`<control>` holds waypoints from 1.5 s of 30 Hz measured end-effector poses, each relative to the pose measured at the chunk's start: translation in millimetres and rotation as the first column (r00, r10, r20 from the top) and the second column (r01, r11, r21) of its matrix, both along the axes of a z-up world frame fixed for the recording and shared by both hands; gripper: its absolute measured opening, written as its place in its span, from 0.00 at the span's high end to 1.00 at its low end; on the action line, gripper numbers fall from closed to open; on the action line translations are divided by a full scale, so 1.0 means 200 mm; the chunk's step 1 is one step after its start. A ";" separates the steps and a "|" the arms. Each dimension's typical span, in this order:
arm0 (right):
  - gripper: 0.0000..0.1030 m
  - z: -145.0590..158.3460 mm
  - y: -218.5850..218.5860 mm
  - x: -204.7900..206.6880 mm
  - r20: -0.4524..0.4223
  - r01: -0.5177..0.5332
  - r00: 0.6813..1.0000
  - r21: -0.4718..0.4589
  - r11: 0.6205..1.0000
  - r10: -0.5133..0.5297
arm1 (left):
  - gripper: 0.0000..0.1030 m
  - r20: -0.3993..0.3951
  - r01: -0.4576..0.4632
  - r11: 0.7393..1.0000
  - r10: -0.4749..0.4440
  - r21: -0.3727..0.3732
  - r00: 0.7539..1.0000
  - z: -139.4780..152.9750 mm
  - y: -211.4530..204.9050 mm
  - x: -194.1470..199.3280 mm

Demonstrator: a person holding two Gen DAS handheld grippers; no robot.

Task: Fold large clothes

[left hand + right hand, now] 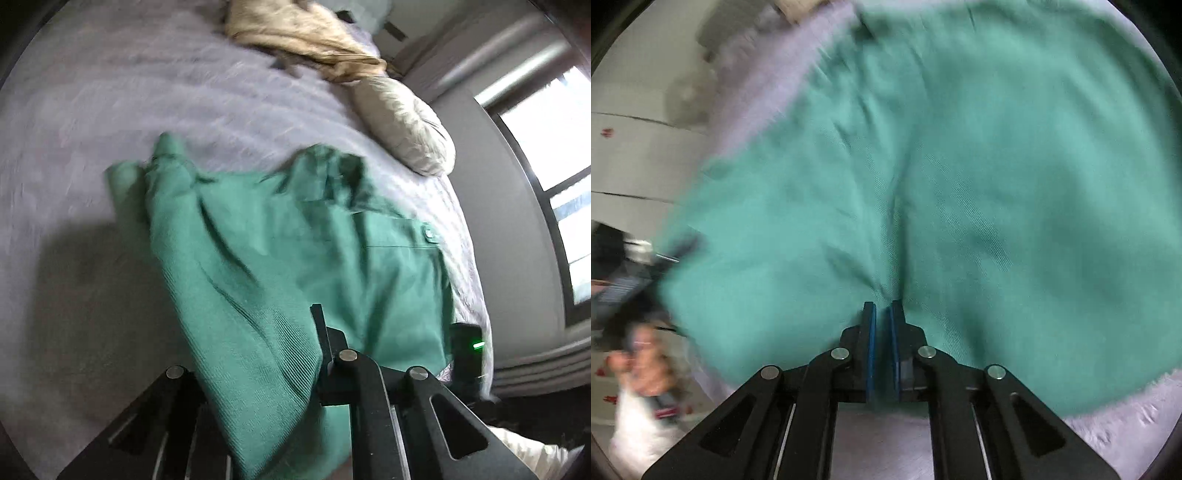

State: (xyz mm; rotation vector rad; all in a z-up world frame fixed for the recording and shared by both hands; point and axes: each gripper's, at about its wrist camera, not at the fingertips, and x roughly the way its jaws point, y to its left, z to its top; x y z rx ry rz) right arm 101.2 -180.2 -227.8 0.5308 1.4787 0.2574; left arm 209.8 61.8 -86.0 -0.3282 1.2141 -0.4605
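Gripping a pinch of the green garment (960,155), our right tool (882,314) has its blue-padded fingers (870,343) nearly together, with a ridge of cloth drawn up between the tips. Creases run away from that pinch across the fabric, which fills most of the right wrist view. Past its lower edge we see a strip of the pale lilac bed cover (1126,417), and at the far left a blurred hand (646,373) of the person.

From the left wrist, our left tool (314,354) is clamped on the same garment: the cloth hangs over the near side of the fingers, so only the right finger (321,332) shows and the pinch itself is hidden. We take it as closed on the fabric. The garment trails away from the tool across the bed (129,92), rumpled at its far end, with a button tab (430,234) near its right edge.

Farther along the bed lies a pale quilted pillow (406,125), and beyond it a crumpled tan cloth (306,37). To the right stands a window (554,155) in a grey wall. We see no containers anywhere.
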 end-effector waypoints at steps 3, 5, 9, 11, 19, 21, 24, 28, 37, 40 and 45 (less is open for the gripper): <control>0.93 0.01 -0.02 -0.01 0.013 0.009 1.000 0.038 0.999 -0.009 | 0.86 0.092 0.087 0.993 -0.094 0.077 0.991 0.16 -0.25 -0.01; 0.93 0.04 -0.08 -0.04 0.011 0.034 0.999 0.118 0.992 -0.036 | 0.86 0.138 0.141 0.984 -0.156 0.110 0.978 0.24 -0.42 0.00; 0.92 0.16 -0.28 -0.14 0.053 0.093 0.993 0.190 0.977 -0.104 | 0.86 0.206 0.268 0.943 -0.307 0.196 0.929 0.33 -0.82 0.00; 0.92 0.22 -0.42 -0.19 0.083 0.145 0.983 0.205 0.968 -0.164 | 0.86 0.208 0.315 0.922 -0.362 0.227 0.909 0.30 -1.03 0.01; 0.89 0.14 -1.00 -0.40 0.074 0.327 0.930 0.274 0.904 -0.359 | 0.86 0.094 0.442 0.832 -0.496 0.336 0.863 -0.12 -1.72 0.01; 0.89 0.09 -1.06 -0.43 0.057 0.352 0.921 0.306 0.885 -0.386 | 0.84 0.086 0.440 0.811 -0.506 0.385 0.858 -0.20 -1.78 -0.02; 0.92 0.01 -1.10 -0.46 0.051 0.366 0.910 0.360 0.858 -0.410 | 0.75 0.106 0.436 0.816 -0.507 0.380 0.856 -0.23 -1.79 -0.05; 0.92 -0.02 -1.12 -0.47 0.051 0.378 0.901 0.390 0.839 -0.430 | 0.68 0.128 0.436 0.825 -0.507 0.359 0.853 -0.22 -1.83 -0.08; 0.91 0.03 -1.09 -0.39 0.053 0.400 0.890 0.385 0.832 -0.453 | 0.26 0.206 0.460 0.882 -0.472 0.105 0.857 0.02 -1.74 -0.16; 0.62 0.09 -1.14 -0.42 0.070 0.436 0.851 0.455 0.776 -0.520 | 0.25 0.245 0.367 0.928 -0.371 0.061 0.896 0.14 -1.54 -0.13; 0.19 0.14 -1.22 -0.29 0.074 0.430 0.812 0.593 0.681 -0.578 | 0.25 0.262 0.107 0.984 -0.142 0.145 0.955 0.14 -1.12 0.01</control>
